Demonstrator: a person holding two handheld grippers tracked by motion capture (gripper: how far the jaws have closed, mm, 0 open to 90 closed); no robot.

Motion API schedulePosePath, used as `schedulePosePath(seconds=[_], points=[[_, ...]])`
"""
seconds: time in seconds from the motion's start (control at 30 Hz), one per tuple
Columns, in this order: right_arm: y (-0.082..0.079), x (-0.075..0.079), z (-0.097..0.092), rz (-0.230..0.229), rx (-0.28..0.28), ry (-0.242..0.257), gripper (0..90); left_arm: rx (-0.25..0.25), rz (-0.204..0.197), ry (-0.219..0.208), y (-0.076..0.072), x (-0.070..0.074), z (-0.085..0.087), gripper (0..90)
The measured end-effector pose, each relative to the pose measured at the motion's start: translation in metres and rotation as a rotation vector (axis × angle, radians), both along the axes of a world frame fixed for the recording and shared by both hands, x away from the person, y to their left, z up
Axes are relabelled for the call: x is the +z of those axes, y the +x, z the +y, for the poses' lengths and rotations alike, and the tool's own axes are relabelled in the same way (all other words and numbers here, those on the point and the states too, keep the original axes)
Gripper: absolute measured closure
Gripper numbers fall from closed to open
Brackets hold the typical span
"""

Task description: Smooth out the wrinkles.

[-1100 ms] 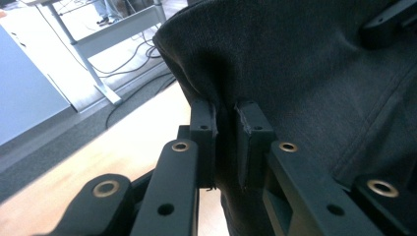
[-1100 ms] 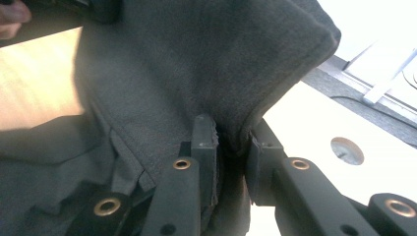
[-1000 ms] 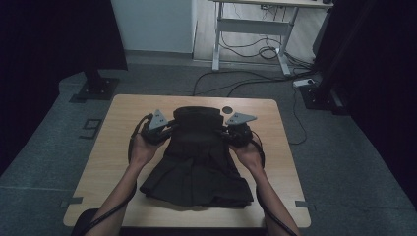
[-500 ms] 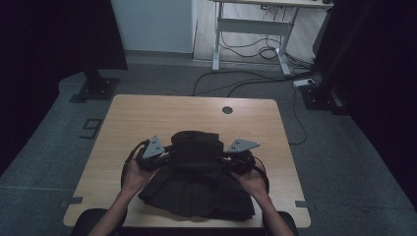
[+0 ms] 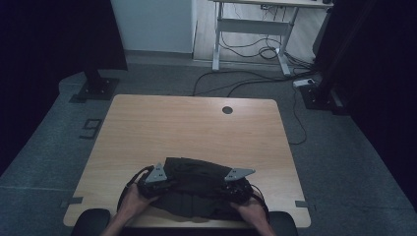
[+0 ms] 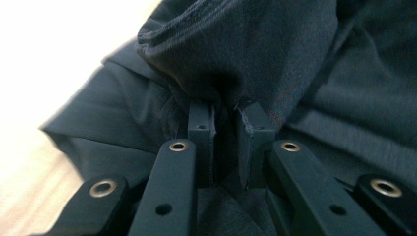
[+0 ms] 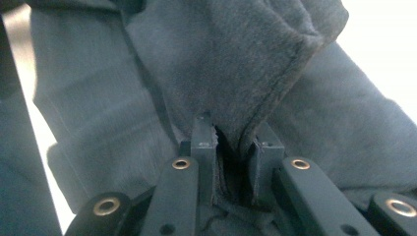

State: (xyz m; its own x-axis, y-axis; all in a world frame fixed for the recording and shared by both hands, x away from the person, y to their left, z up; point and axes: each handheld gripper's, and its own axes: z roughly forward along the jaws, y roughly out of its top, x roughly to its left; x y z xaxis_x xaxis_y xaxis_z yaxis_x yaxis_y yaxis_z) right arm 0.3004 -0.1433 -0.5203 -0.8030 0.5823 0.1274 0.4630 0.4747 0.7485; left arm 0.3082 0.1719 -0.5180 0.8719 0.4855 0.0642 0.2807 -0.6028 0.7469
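Between the two grippers, at the near edge of the pale wooden table, lies a dark, soft fabric garment, folded over on itself into a low bundle. Left gripper sits at the bundle's left end and right gripper at its right end, each with a grey three-cornered plate on top and a black cable looping back toward the person's hand. Both hands come in from the table's near edge, the left hand just behind its gripper and the right hand just behind the other.

Seen along the left gripper, its two black jaws are clenched on a gathered fold of the garment; the cloth rises from between the jaw tips and spreads out above and to both sides, with the light table surface showing beyond it on the left.

Seen along the right gripper, its jaws likewise pinch a hemmed edge of the garment, which stands up from the tips as a thick folded flap, more cloth lying on either side

Beyond both grippers the table's far half is bare wood with a small round dark hole near the far edge
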Motion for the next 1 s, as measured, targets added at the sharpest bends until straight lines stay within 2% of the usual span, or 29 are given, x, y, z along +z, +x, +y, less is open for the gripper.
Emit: schedulePosePath(seconds=[0.07, 0.17, 0.3, 0.43, 0.57, 0.63, 0.7, 0.77, 0.83, 0.9, 0.93, 0.97, 1.0], points=[[0.002, -0.004, -0.001, -0.009, -0.002, 0.002, 77.1, -0.007, -0.006, 0.012, 0.003, -0.004, -0.003, 78.1], [0.012, -0.004, 0.0, -0.052, -0.023, -0.035, 77.2, 0.013, -0.009, 0.013, 0.014, -0.005, -0.008, 78.1], [0.04, -0.005, 0.0, -0.085, -0.063, -0.06, 77.1, 0.055, -0.047, 0.045, 0.041, -0.006, -0.018, 78.1], [0.075, -0.005, 0.001, -0.1, -0.111, -0.066, 76.8, 0.107, -0.058, 0.05, 0.071, -0.007, -0.025, 77.8], [0.095, -0.006, 0.002, -0.113, -0.137, -0.064, 76.2, 0.134, -0.044, 0.041, 0.083, -0.007, -0.026, 77.0], [0.098, -0.006, 0.001, -0.107, -0.138, -0.053, 75.5, 0.138, -0.035, 0.029, 0.082, -0.007, -0.026, 74.9], [0.096, -0.006, -0.002, -0.097, -0.136, -0.021, 70.2, 0.146, -0.014, -0.007, 0.078, -0.005, -0.021, 66.6], [0.093, -0.002, -0.007, -0.073, -0.126, 0.027, 54.1, 0.161, -0.008, -0.041, 0.073, 0.0, -0.013, 53.2], [0.087, 0.005, -0.012, -0.072, -0.113, 0.044, 39.0, 0.155, 0.006, -0.063, 0.067, 0.006, 0.001, 46.5], [0.079, 0.011, -0.019, -0.094, -0.102, 0.016, 31.1, 0.158, 0.024, -0.081, 0.063, 0.011, 0.015, 39.4], [0.074, 0.014, -0.024, -0.097, -0.104, -0.018, 28.7, 0.163, 0.028, -0.089, 0.059, 0.014, 0.026, 38.2], [0.069, 0.015, -0.031, -0.089, -0.094, -0.059, 28.4, 0.168, 0.028, -0.084, 0.058, 0.015, 0.033, 36.6], [0.066, 0.014, -0.037, -0.087, -0.094, -0.075, 28.1, 0.185, 0.025, -0.077, 0.056, 0.017, 0.041, 34.7]])
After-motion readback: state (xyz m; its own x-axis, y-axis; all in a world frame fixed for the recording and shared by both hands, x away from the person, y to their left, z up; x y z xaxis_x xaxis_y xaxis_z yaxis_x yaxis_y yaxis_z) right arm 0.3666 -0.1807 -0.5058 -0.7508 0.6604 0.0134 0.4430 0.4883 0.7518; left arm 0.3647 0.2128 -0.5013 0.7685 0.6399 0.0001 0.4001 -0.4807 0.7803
